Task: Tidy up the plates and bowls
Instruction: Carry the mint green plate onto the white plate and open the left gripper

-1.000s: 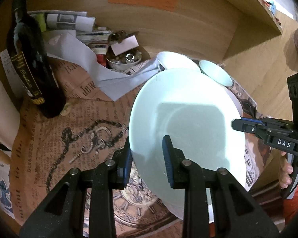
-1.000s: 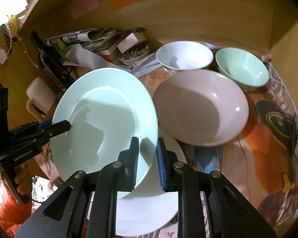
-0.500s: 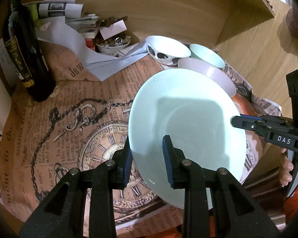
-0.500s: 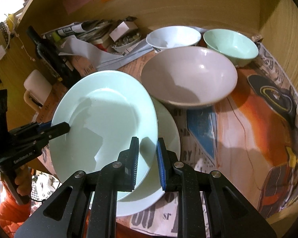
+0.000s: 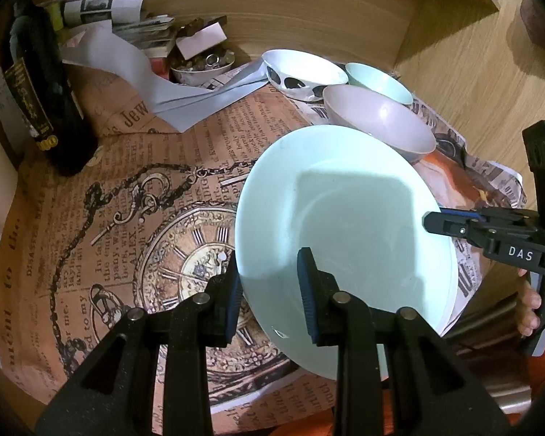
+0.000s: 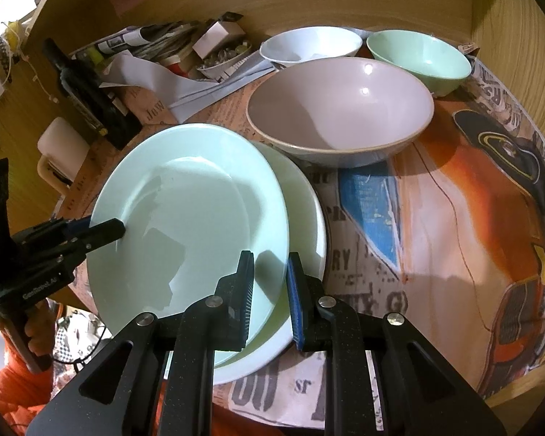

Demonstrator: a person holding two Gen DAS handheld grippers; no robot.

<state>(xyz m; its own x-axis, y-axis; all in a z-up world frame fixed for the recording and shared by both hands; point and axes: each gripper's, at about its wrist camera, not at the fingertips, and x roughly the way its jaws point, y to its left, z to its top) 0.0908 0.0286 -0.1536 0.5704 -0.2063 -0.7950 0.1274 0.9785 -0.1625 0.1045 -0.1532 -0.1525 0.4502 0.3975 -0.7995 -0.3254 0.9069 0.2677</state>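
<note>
A pale mint plate [image 5: 345, 239] [image 6: 192, 218] hangs tilted just over a white plate [image 6: 309, 225] that lies on the paper-covered table. My left gripper [image 5: 269, 265] is shut on the mint plate's left rim. On the opposite rim my right gripper [image 6: 270, 265] is shut too. Each gripper also shows in the other's view, the right gripper [image 5: 432, 221] and the left gripper [image 6: 116, 229], pinching the plate's edge. Behind the plates stand a large grey-pink bowl [image 6: 341, 109], a white bowl [image 6: 309, 43] and a green bowl [image 6: 418, 58].
A dark bottle [image 5: 43, 83] stands at the back left beside loose papers [image 5: 127, 69] and a small dish of odds and ends [image 5: 200, 65]. Wooden walls close the back and right. The table's front edge [image 6: 508, 392] is near. A person's fingers [image 5: 527, 309] grip the right handle.
Both grippers have come down with the mint plate, which now hangs closer to the white plate beneath. The bowls have not moved.
</note>
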